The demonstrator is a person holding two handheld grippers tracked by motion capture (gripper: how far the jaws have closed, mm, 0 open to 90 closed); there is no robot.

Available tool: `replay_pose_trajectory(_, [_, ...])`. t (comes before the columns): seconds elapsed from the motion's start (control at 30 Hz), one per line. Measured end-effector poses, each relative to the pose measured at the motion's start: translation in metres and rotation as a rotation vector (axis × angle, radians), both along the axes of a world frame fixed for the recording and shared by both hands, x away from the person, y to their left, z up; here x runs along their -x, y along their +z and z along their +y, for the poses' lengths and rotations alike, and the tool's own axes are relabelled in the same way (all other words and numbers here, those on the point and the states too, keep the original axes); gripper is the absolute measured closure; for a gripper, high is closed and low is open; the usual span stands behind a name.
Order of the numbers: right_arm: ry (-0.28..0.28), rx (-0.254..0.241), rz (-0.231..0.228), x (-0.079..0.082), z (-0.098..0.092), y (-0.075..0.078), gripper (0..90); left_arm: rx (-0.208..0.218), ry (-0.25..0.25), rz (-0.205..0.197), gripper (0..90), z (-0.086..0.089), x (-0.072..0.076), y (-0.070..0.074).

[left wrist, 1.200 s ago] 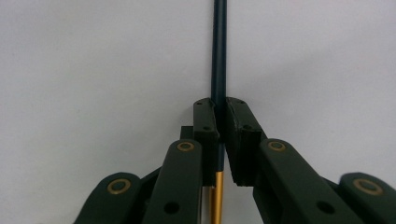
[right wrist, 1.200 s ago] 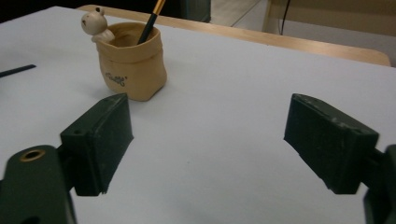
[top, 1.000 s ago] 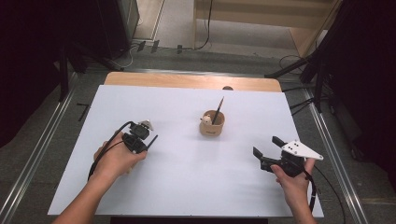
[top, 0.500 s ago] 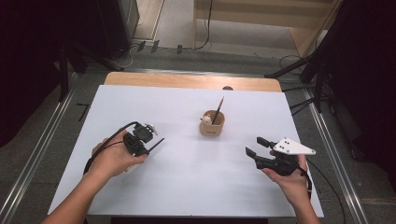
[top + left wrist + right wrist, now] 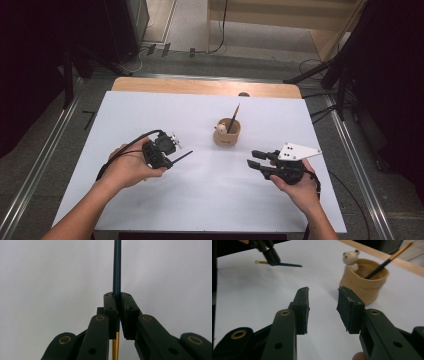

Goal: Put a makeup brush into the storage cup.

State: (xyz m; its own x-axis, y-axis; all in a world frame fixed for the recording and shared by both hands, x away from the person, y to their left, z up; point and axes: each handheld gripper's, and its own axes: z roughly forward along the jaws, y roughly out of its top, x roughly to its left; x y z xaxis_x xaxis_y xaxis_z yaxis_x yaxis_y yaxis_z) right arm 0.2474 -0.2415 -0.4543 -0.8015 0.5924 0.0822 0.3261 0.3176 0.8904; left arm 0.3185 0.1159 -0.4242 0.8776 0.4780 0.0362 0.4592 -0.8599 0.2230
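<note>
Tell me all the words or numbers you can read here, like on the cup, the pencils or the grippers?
There are none to read.
cup: no words, just a little bear figure on its rim.
pencil in the left gripper: dark shaft, no print to be seen.
pencil in the cup: no print to be seen.
right gripper: jaws bare; its grey plate has holes, no label.

A dark blue pencil [image 5: 117, 267] with a gold end, a tan cup [image 5: 227, 136] (cream bear [image 5: 350, 256] on its rim), a white counter [image 5: 210, 200], black claws.
</note>
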Motion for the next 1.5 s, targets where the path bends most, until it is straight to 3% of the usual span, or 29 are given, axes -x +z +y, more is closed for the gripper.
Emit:
replay_pose_trajectory(0.13, [0.086, 0.005, 0.036, -0.007, 0.013, -0.001, 61.9, 0.015, -0.05, -0.007, 85.4, -0.005, -0.002, 0.004])
replay_pose_trajectory(0.4, [0.152, -0.001, 0.059, -0.023, 0.035, -0.001, 64.5, 0.014, -0.146, -0.029, 85.4, -0.018, 0.001, 0.01])
replay_pose_trajectory(0.5, [0.17, -0.002, 0.067, -0.027, 0.043, -0.002, 66.8, 0.016, -0.191, -0.043, 85.3, -0.021, 0.004, 0.011])
replay_pose_trajectory(0.67, [0.197, -0.007, 0.094, -0.033, 0.052, -0.005, 69.3, 0.042, -0.213, -0.048, 85.4, -0.026, 0.007, 0.012])
replay_pose_trajectory(1.17, [0.249, 0.0, 0.137, -0.039, 0.066, -0.012, 66.9, 0.019, -0.38, -0.076, 85.4, -0.045, 0.026, 0.009])
replay_pose_trajectory(1.27, [0.271, 0.006, 0.167, -0.038, 0.068, -0.014, 67.1, 0.015, -0.398, -0.078, 85.4, -0.048, 0.029, 0.009])
replay_pose_trajectory(1.5, [0.327, 0.062, 0.222, -0.039, 0.075, -0.019, 70.2, -0.003, -0.436, -0.08, 85.4, -0.053, 0.033, 0.008])
